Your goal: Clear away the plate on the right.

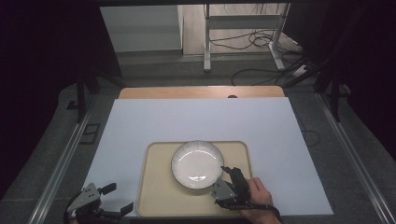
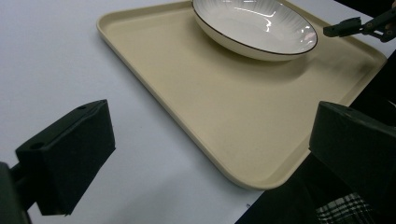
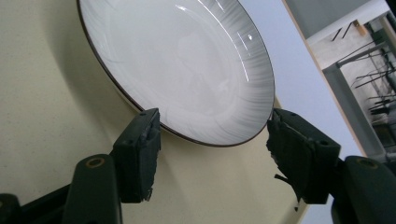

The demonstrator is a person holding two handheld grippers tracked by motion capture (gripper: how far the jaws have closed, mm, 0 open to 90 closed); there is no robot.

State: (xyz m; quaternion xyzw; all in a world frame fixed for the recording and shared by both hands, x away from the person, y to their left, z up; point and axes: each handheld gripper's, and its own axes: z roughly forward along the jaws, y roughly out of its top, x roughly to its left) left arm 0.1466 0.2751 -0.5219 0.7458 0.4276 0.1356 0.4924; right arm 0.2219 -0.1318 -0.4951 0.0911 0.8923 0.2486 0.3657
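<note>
On the beige tray [image 1: 161, 196], our right claw [image 3: 212, 135] gapes just beside the plate [image 1: 197, 164]; left claw [image 1: 109, 199] gapes farther off.

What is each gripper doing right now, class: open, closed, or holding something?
Left gripper: open, holding nothing.
Right gripper: open at the plate rim, not gripping it.

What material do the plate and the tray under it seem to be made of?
Plate: likely glazed ceramic; glossy white surface with sharp light reflections, fine radial lines and a thin dark rim.
Tray: probably plastic; beige, matte, faintly speckled, with a smoothly moulded raised edge and rounded corners. Melamine or similar is possible; the look alone cannot settle it.
</note>
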